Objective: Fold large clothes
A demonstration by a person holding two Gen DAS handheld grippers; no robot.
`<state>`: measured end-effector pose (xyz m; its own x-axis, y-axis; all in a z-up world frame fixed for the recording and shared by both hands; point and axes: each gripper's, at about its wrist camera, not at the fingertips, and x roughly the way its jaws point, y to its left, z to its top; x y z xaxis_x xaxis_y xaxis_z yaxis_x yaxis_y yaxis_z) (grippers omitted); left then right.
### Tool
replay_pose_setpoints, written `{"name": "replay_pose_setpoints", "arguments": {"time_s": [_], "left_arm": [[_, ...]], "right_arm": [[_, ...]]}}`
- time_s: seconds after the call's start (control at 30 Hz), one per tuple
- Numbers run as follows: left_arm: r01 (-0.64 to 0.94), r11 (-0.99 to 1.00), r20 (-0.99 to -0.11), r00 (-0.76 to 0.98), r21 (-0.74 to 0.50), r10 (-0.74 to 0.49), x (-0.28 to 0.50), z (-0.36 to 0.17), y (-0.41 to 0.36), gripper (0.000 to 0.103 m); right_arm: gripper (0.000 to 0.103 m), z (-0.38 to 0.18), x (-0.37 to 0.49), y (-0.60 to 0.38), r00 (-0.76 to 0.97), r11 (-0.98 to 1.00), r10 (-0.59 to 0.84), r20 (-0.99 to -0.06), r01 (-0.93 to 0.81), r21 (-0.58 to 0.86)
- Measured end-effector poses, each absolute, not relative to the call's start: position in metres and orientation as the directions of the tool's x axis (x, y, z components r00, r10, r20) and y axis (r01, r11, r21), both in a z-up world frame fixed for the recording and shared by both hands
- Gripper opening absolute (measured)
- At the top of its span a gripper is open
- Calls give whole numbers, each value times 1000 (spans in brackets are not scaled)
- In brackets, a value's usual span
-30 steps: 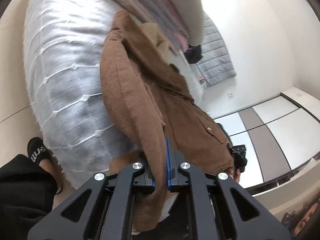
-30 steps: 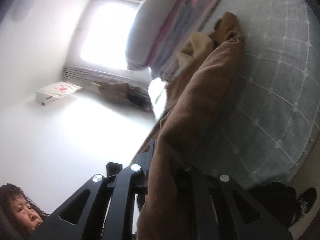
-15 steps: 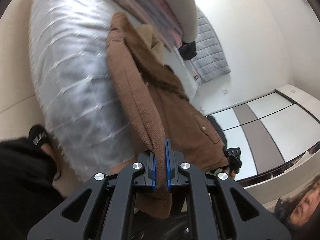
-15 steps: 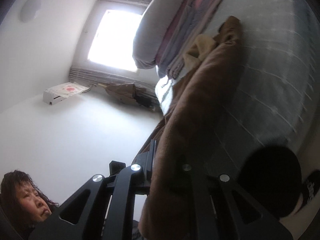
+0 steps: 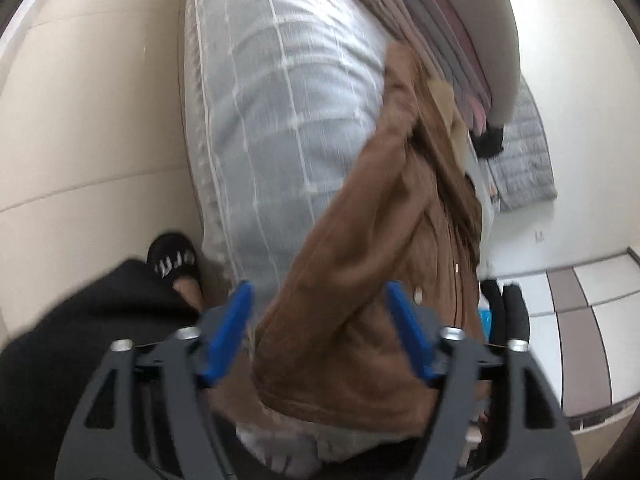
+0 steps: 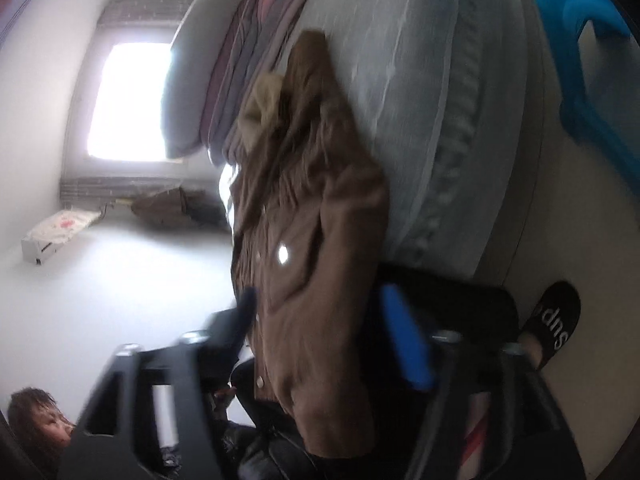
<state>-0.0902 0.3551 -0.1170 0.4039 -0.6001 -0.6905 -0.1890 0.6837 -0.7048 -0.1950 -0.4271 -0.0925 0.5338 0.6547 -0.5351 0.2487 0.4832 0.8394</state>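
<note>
Both claws opening now: left claw wide, blue pads standing clear on either side of the brown jacket, not pressing it; right claw likewise spreading, jacket hanging between the pads but no longer pinched. Jacket lying lengthwise along the bed, hem end drooping over the bed edge toward the claws, pale lining showing near the collar. Risk, as a judgement: with both grips released at once, the overhanging hem likely to drag the cloth off the edge, or the fold to fall open and lie crooked; heavy fabric and a sloping drop would cause it. Could also catch on a pad when pulling back. Bed covered by a light blue-grey checked quilt; stack of folded clothes and a grey pillow beyond the jacket. White walls, bright window, pale floor, black slipper beside the bed.
</note>
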Motion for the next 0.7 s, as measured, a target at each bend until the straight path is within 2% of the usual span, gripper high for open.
{"name": "replay_pose_setpoints", "arguments": {"time_s": [0.03, 0.3, 0.47, 0.63, 0.7], "left_arm": [[-188, 682, -689, 400, -707, -604, -84, -119, 353, 84], [-158, 653, -665, 305, -741, -681, -11, -177, 326, 84], [-174, 619, -641, 288, -766, -712, -3, -202, 314, 86], [-205, 558, -594, 242, -804, -767, -20, -228, 300, 94], [-231, 501, -545, 210, -834, -812, -39, -242, 290, 95]], "right_arm": [[75, -92, -184, -429, 517, 493, 660, -545, 250, 833], [79, -136, -117, -418, 354, 531, 718, -599, 278, 801], [79, -168, -93, -398, 262, 472, 801, -538, 277, 837], [86, -183, -83, -375, 185, 408, 870, -457, 252, 878], [89, -179, -85, -373, 196, 363, 891, -411, 237, 901]]}}
